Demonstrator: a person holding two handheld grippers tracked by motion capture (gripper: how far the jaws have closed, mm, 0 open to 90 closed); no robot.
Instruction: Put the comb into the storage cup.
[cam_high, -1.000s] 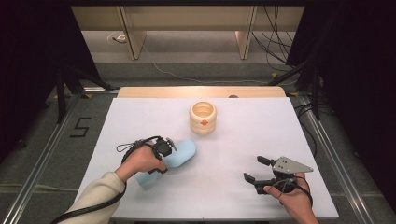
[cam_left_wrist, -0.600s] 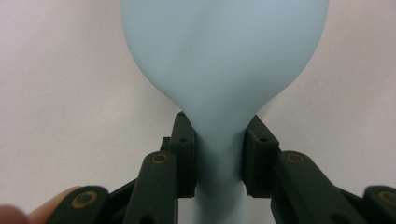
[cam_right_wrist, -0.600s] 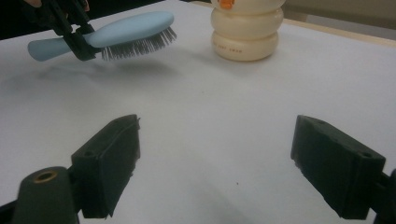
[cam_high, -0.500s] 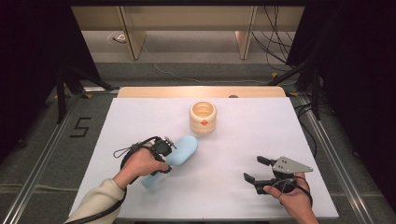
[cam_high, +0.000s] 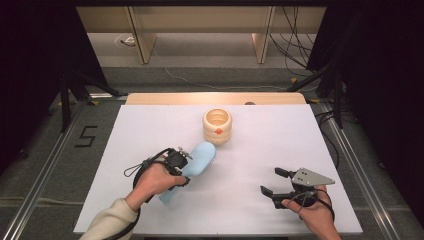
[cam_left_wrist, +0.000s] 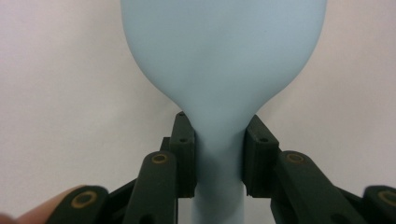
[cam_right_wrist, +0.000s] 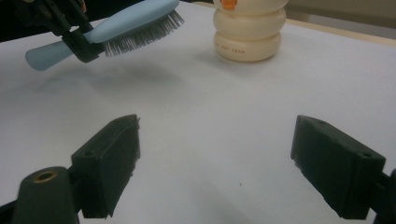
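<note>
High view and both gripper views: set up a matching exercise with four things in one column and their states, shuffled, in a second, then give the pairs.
Things:
1. light blue plastic hairbrush
2. cream ribbed round container
3. left gripper
4. right gripper

States:
A. jaws apart, holding nothing, low over the white table
B. standing upright on the table, open at the top
C. lifted off the table, bristles facing down
D. jaws clamped on a narrow neck

Pairs: 1-C, 2-B, 3-D, 4-A

Bright, even overhead light on the white table (cam_high: 150, 130) (dark surroundings), with soft shadows and slightly blurred close-ups.
</note>
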